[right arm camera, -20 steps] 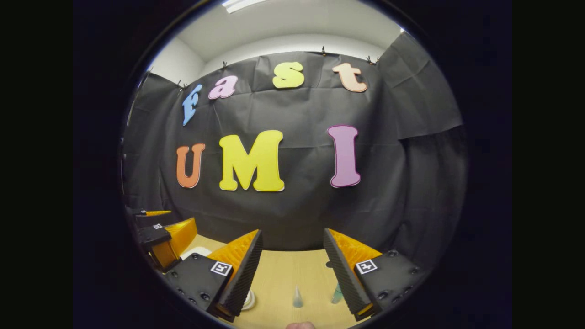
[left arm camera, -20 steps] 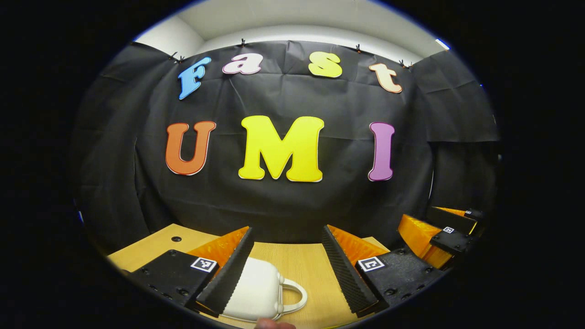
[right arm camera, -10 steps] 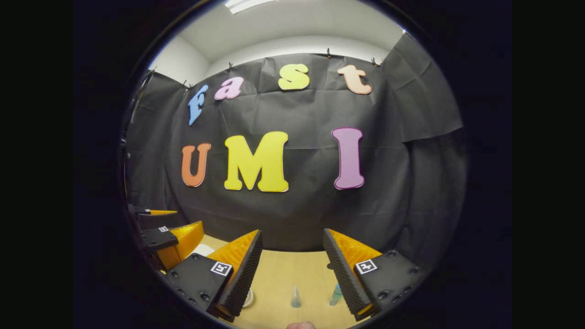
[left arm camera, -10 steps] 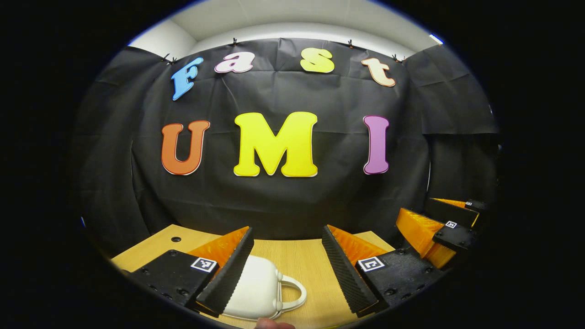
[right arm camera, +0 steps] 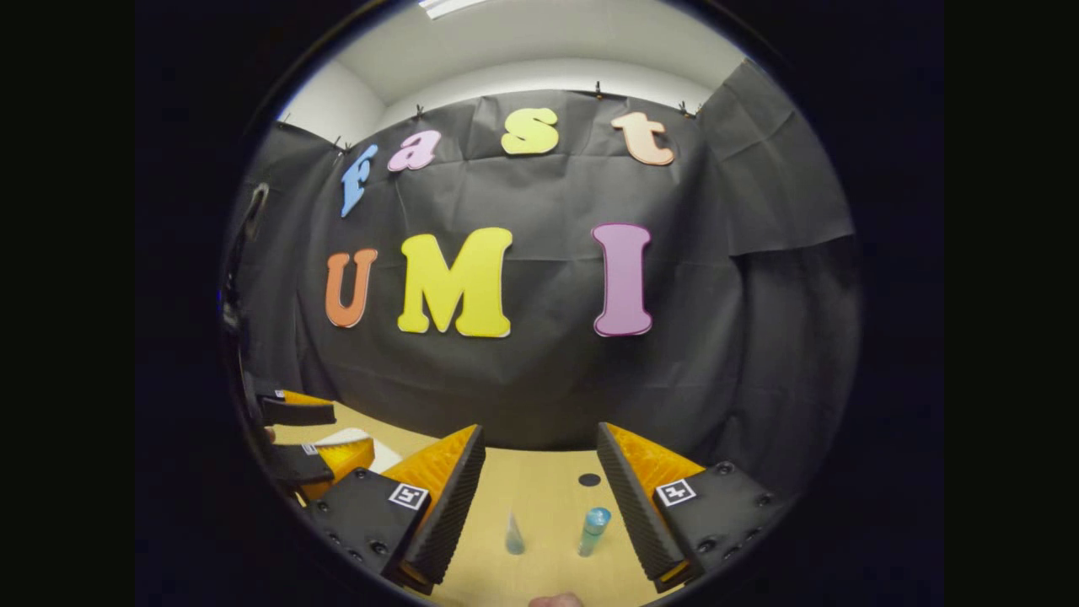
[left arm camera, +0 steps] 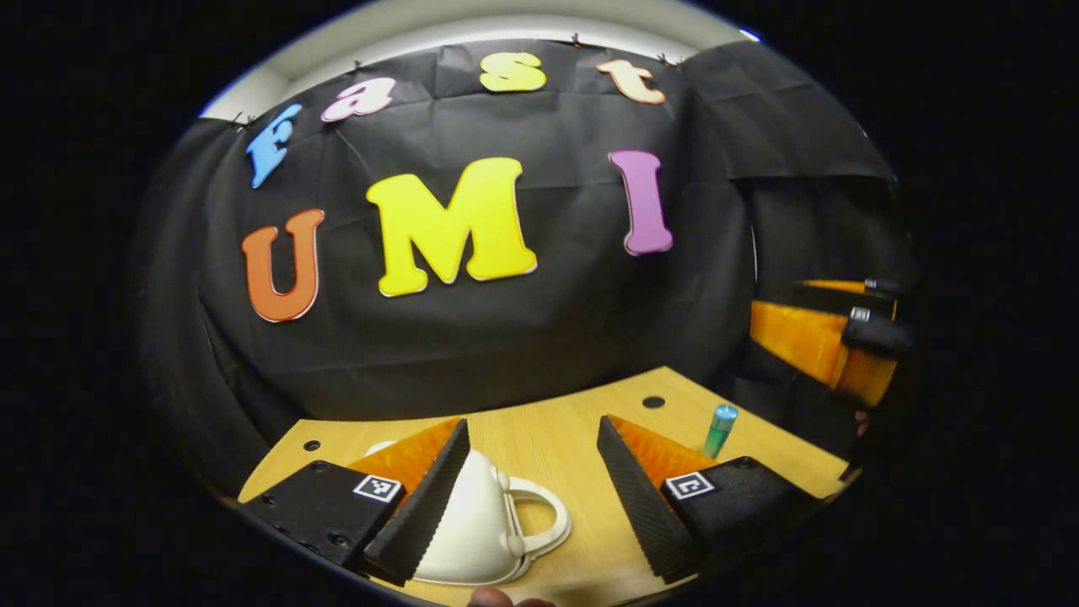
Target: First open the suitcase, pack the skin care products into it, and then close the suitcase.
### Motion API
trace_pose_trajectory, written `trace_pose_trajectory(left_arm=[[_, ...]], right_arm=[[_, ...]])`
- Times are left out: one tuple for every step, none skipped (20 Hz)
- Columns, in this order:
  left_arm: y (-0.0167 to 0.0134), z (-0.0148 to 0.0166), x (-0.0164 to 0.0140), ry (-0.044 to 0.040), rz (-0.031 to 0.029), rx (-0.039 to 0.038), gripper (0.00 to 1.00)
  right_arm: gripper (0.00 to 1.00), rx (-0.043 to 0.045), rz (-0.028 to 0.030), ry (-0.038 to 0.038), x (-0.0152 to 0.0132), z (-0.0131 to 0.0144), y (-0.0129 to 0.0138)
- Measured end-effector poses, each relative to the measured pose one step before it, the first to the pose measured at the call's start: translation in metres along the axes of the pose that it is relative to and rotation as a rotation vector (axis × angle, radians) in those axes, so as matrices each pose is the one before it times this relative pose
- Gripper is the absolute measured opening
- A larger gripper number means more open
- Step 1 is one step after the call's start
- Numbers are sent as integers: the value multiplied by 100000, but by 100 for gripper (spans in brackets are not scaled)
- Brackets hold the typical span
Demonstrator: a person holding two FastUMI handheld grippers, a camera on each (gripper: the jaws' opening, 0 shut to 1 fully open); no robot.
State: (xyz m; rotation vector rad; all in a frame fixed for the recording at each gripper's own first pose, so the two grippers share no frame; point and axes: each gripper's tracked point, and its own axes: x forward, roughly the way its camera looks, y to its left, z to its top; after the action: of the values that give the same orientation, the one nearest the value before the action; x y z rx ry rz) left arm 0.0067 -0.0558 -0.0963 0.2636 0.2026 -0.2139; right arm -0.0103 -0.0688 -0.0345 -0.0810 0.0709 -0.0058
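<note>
Suitcase point(left arm camera: 472, 527) btwn left tool point(left arm camera: 531, 497) fingers, bottle point(left arm camera: 719, 429) nearby.

So in front of me there's a light wood table point(left arm camera: 556, 430) with a few small dark round holes in the top, one near the far right point(left arm camera: 652, 402) and one at the far left corner point(left arm camera: 312, 444). Behind it hangs the black cloth wall point(right arm camera: 539, 371), kinda wrinkly, clipped up along its top edge. Above that I can see a plain pale ceiling point(right arm camera: 539, 51) with a bright light strip point(right arm camera: 447, 7).
</note>
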Motion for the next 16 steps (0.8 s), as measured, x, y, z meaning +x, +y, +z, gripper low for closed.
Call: trace_pose_trajectory(left_arm=[[-393, -1432, 495, 2908, -1467, 4896, 99], [-491, -1391, 501, 3535, -1518, 4784, 99], [-625, -1604, 426, 4552, -1208, 4944, 98], [-400, -1570, 829, 4306, -1446, 5264, 98], [-257, -2076, 794, 6672, -1004, 5183, 98], [-328, -1563, 1307, 4285, -675, 4816, 98], [-354, -1502, 913, 4480, -1379, 4433, 98], [-307, -1190, 799, 4047, -263, 4580, 98], [-124, -853, 635, 3343, 53, 5030, 97], [-8, -825, 319, 3864, 1223, 5534, 98], [-98, -612, 248, 2597, 922, 5354, 97], [-315, -193, 401, 1227, 806, 4133, 95], [-78, -290, 427, 1754, 478, 3183, 94], [-66, -268, 663, 1791, -205, 2457, 86], [-173, -163, 434, 1814, -111, 2044, 84], [-141, -184, 476, 1909, -161, 2170, 80]], right_arm=[[79, -134, -1579, 635, 114, -94, -1047], [79, -47, -1824, 195, -7, -63, -1011], [79, -237, -1654, 238, -23, -25, -1089], [79, -444, -1681, 425, 37, -206, -942], [79, -318, -1551, 624, -47, -280, -1050], [79, -90, -1522, 1136, -102, -544, -911], [79, 77, -1456, 1503, -64, -586, -789], [79, 670, -1193, 1567, -223, -585, -511], [79, 675, -740, 1040, -238, -289, -447], [79, 347, -715, 848, -186, -368, -351], [79, 121, -131, 410, -188, -76, -227], [79, -44, 86, 374, -91, -248, -83], [79, 208, 278, 125, -79, -79, -75], [79, 469, -290, 121, -34, -53, -166], [79, 682, -249, 250, 26, -62, -216], [79, 715, -233, 380, -2, -226, -148]])
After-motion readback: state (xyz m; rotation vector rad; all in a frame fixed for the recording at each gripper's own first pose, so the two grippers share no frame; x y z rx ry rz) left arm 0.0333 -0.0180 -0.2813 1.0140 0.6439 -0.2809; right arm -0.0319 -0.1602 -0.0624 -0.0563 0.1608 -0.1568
